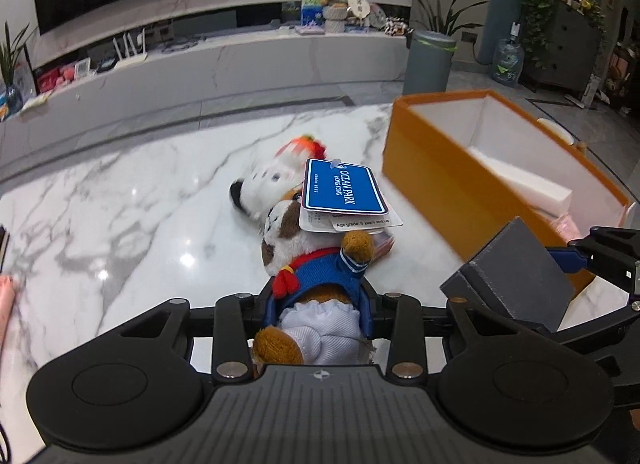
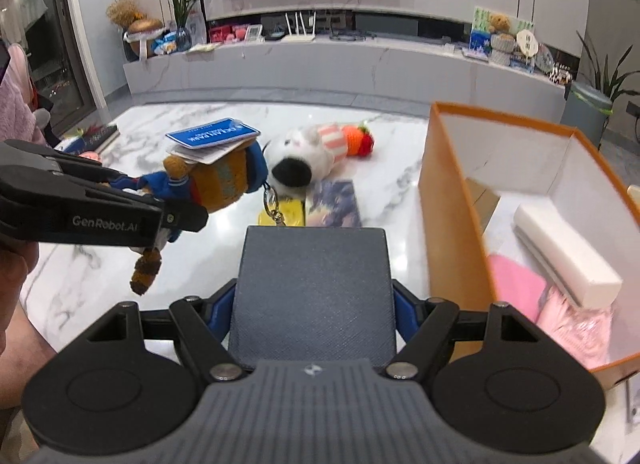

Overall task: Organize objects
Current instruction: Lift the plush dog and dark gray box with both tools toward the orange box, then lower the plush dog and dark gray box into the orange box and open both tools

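My left gripper [image 1: 320, 304] is shut on a small plush toy [image 1: 316, 264] in a blue sailor top with a blue "Ocean Park" tag [image 1: 344, 190], held above the marble table. In the right wrist view the toy [image 2: 216, 180] hangs from the left gripper [image 2: 172, 216] at the left. My right gripper [image 2: 314, 304] is shut on a dark grey box [image 2: 314, 288], which also shows in the left wrist view [image 1: 516, 268]. An open orange box [image 2: 452, 204] with white lining stands to the right, also in the left wrist view [image 1: 440, 168].
A white plush with a pink striped hat and carrot [image 2: 316, 148] lies on the marble table [image 2: 200, 120]. A yellow item [image 2: 284, 214] and a booklet [image 2: 334, 204] lie near it. The orange box holds a white block [image 2: 564, 256] and pink items [image 2: 520, 284].
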### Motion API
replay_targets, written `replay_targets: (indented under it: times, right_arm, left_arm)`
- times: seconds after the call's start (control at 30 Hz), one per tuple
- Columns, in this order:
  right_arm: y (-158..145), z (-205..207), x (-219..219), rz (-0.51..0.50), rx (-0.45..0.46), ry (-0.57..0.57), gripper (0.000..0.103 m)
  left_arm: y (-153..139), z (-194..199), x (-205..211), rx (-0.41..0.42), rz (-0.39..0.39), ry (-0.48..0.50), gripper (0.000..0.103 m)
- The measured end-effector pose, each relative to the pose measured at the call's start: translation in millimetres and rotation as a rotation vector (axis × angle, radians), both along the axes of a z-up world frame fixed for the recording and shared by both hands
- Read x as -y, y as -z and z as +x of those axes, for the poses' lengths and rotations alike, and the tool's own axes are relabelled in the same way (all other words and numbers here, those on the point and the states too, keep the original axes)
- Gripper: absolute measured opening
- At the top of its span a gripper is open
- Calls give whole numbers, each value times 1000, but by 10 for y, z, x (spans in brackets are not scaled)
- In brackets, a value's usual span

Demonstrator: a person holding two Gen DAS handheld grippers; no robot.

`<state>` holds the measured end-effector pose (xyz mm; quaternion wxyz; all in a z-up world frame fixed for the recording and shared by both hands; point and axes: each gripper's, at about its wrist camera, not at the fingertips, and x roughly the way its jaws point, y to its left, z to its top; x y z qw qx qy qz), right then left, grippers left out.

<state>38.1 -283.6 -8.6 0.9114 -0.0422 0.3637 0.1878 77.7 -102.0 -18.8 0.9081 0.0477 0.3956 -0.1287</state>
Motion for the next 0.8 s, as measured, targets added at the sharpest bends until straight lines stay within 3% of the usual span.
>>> replay_targets:
  times: [0.43,0.8]
  right_arm:
    - [-530,71,686,47,120,93,77]
    - [-569,156,1382,53,141,204,77]
  left_arm:
    - [-370,214,702,87,-1,97,42]
    - [-343,385,1484,100,1,238,42]
